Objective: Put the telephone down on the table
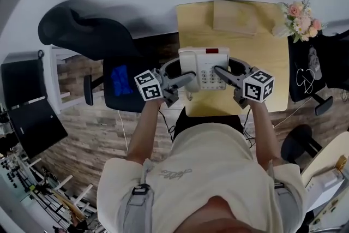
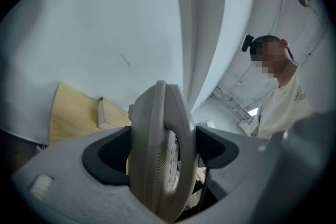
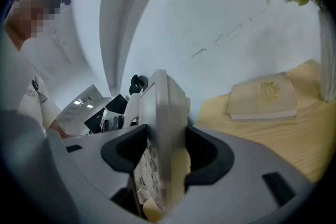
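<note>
Left tongs [image 1: 185,80] and right tongs [image 1: 222,72] each pinching opposite side edge of telephone [image 1: 204,65], keypad up. Telephone between them, nearer person than book [image 1: 235,16], over tabletop [image 1: 267,63]. Long axis seemingly toward book. Both hands equally close; set-down likely straight down.

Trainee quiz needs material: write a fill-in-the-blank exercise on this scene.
1. The left gripper and the right gripper are both shut on the ____.
2. The flowers stand at the table's far ____ corner.
3. The office chair beside the table is ____.
Missing words: telephone; right; black.
</note>
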{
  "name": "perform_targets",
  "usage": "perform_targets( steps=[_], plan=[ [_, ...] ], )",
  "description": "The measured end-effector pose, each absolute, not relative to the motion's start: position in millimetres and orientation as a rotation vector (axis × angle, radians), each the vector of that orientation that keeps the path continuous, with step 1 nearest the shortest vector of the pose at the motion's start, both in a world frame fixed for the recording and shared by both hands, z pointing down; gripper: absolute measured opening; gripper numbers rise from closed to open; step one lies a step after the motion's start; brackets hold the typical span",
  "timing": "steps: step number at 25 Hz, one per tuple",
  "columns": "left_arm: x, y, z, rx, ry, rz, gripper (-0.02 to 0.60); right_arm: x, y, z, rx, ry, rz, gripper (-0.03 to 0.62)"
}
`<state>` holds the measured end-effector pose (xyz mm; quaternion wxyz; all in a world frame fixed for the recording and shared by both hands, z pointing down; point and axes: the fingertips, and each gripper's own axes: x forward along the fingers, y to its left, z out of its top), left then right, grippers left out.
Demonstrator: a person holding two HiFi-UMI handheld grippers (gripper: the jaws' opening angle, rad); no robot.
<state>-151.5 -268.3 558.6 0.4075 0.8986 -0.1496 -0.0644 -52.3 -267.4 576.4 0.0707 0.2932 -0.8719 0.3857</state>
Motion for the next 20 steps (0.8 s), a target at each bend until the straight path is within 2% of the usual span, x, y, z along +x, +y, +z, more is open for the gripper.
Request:
perform_targets(
  steps=[20],
  plan=[
    [-69, -307, 681, 2.051, -0.298, 0.012, 0.376, 27, -292, 704, 0.936, -2.453, 1.507, 0.221]
  ],
)
